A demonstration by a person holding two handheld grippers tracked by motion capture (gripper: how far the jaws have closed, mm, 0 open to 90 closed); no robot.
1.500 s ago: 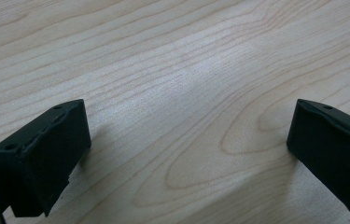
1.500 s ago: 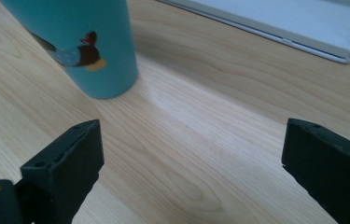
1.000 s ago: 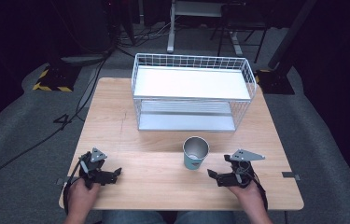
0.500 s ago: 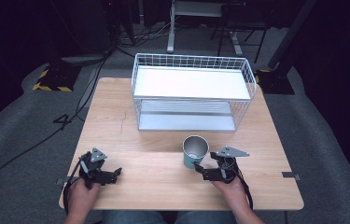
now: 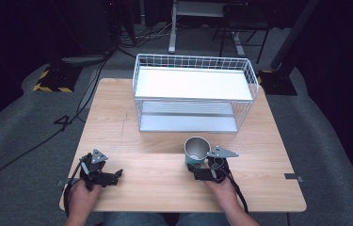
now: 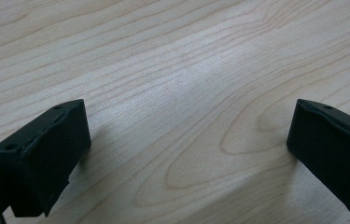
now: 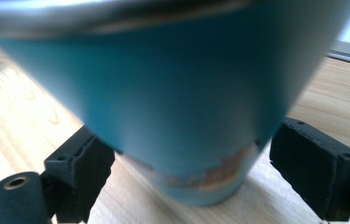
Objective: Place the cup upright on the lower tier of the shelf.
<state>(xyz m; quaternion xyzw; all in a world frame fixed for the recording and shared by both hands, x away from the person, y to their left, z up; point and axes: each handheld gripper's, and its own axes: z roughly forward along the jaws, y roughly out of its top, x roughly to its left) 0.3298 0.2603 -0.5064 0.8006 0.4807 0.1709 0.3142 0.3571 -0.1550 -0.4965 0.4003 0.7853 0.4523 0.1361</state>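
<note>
1. A teal tapered cup with a bare metal rim and steel inside (image 5: pixel 196 151) stands upright on the pale wooden bench (image 5: pixel 164 174), just right of centre in the high view and in front of the white wire two-tier rack (image 5: pixel 193 92) at the upper middle.

2. The right claw (image 5: pixel 197 170) sits low at the cup's near side. In the right gripper view the two black jaws stand wide, one on each side of the cup's narrow foot (image 7: pixel 196 186), with a gap showing at the right jaw; they bracket the cup but do not yet pinch it.

3. The left claw (image 5: pixel 115 175) lies at the lower left of the high view, well apart from the cup. The left gripper view shows its jaws spread wide over bare wood, holding nothing.

4. Handling, as a judgement: the cup looks like a stiff, light, empty metal tumbler that will not crush. Its smooth coated wall narrows downward, so a grip at the foot could let it slide or tip. Taking hold higher, at mid-wall, should be steadier.

5. Against one second ago, the right claw has travelled from the lower right of the bench leftward to the cup. The cup, the rack and the left claw have kept their places.
</note>
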